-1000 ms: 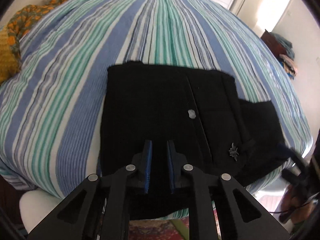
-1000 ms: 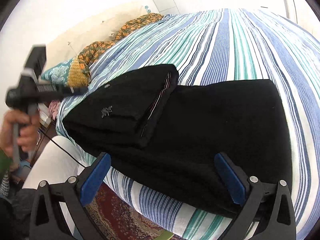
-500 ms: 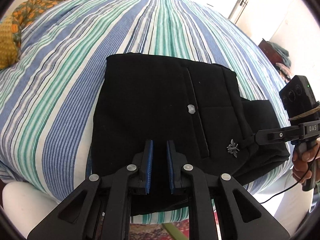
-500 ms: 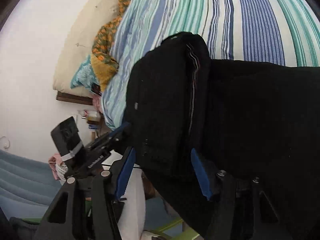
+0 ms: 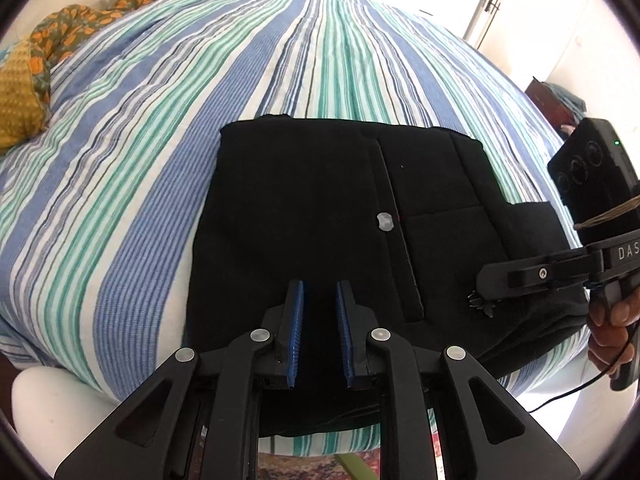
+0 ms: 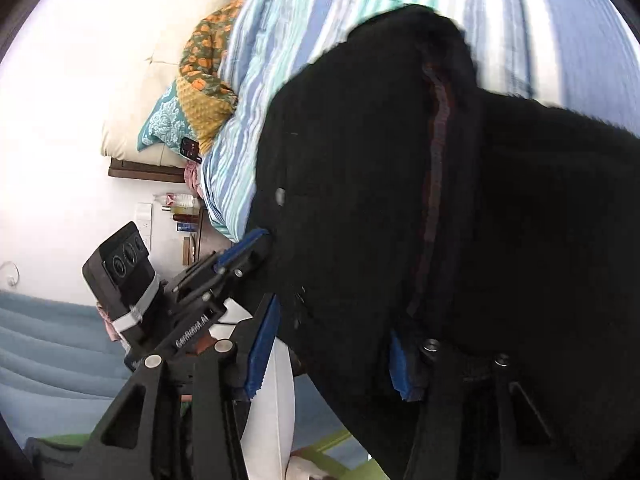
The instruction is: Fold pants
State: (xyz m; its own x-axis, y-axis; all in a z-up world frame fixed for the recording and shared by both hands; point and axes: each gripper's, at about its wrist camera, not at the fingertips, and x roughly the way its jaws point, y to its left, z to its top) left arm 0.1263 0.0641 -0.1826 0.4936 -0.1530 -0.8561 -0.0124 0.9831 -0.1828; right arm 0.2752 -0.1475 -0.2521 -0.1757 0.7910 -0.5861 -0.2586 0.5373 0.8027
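Note:
Black pants [image 5: 320, 200] lie folded in a block on the striped bed cover [image 5: 180, 120], with a silver button [image 5: 385, 222] on top. My left gripper [image 5: 319, 286] hovers over their near edge. Its jaws are opening, a narrow gap shows between the blue pads [image 5: 295, 332], and only the fabric below is seen through it. My right gripper [image 6: 334, 320] has come in at the pants' right corner [image 5: 532, 304], beside a small emblem [image 5: 480, 304]. Its jaws are closing on a thick wad of black fabric [image 6: 360, 240] that fills the gap. The left gripper [image 6: 248, 248] shows at the pants' edge.
An orange patterned blanket [image 5: 80, 32] and a teal pillow [image 6: 160, 124] lie at the head of the bed. A hand [image 5: 612, 320] holds the right gripper's handle. A shelf with bottles [image 6: 180, 208] stands by the bed. Dark furniture with clothes [image 5: 560, 100] is near the bright doorway.
The right gripper swung in to the pants' corner and its wide jaws narrowed around the folded fabric. The left gripper stayed in place and its gap widened slightly.

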